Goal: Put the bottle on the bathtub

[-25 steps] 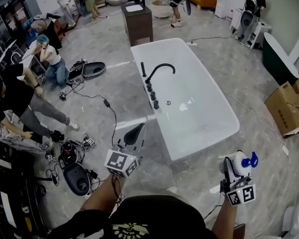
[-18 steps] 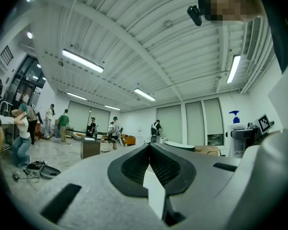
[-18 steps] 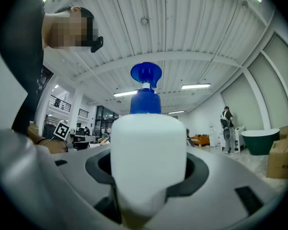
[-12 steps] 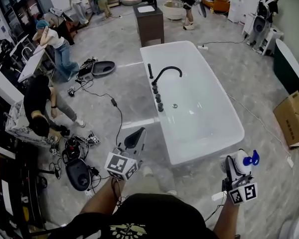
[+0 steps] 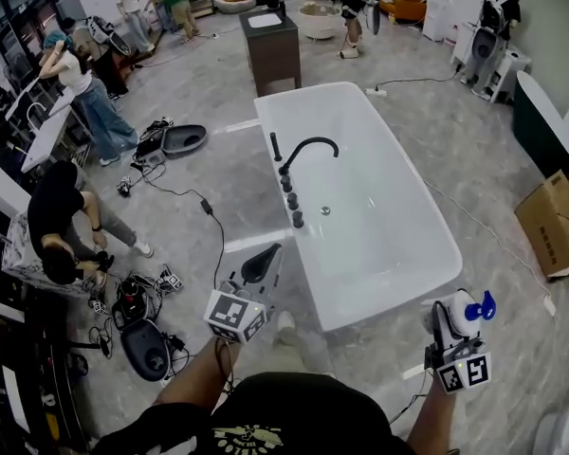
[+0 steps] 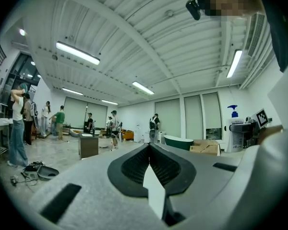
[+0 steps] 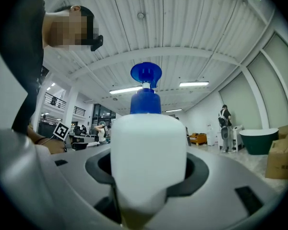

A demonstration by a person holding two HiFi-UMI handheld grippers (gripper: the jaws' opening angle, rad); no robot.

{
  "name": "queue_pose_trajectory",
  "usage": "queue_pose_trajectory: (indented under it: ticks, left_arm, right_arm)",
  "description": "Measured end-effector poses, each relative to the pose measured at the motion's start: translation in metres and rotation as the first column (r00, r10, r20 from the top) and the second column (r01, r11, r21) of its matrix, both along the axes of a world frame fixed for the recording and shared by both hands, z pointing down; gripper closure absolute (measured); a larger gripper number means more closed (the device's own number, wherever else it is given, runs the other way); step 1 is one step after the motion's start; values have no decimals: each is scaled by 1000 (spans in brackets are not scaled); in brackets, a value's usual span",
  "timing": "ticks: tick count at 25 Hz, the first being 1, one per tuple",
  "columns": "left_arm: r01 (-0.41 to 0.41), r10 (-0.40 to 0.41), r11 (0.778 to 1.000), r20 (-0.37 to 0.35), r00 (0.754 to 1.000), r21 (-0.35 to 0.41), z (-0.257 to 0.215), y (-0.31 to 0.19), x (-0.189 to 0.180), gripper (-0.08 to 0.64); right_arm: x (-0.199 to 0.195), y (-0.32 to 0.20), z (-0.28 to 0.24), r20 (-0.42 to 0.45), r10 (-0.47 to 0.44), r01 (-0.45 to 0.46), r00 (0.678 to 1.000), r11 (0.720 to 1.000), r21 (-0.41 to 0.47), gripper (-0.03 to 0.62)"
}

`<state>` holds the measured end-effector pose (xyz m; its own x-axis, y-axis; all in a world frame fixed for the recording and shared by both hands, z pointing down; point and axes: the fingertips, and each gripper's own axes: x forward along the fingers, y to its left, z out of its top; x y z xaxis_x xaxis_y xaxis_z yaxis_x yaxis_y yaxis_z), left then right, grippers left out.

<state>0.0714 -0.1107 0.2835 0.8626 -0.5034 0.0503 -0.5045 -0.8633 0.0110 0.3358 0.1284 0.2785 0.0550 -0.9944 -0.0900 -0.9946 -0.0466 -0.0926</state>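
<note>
Your right gripper [image 5: 452,322] holds its fingers closed on the white bottle [image 7: 149,162] with the blue pump, near the bathtub [image 5: 398,292] corner. Your left gripper [image 5: 259,265] has its fingers pressed together, holding nothing.

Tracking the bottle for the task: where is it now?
The bottle sits in the right tool, bottom right of the head view, beside the bathtub's near right corner.

A showroom-like hall: freestanding bathtub [image 5: 360,197], washstand [image 5: 272,45], cardboard box [image 5: 553,221], several people working.
</note>
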Motion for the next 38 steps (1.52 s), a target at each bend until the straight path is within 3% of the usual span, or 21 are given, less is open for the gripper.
queue_pose_trajectory:
  ticks: [14,21,29,38]
  left_arm:
    - [-119,119,992,0,993,-40,23,-118,68,551]
    - [-153,152,988,-16,988,-33,25,-174,74,551]
    - [-127,127,991,-4,992,-36,32,-188,77,551]
    - [40,-39,998,4,999,-58,39,-159,74,551]
  right_arm:
    - [34,-99,7,-10,105,-105,994,993,-46,333]
    - [26,-154,-7,-50,112,-114,992,992,-47,332]
    - [21,-192,4,-61,34,-39,998,996,-80,333]
    - [35,-212,45,-5,-171,169,985,975,-142,331]
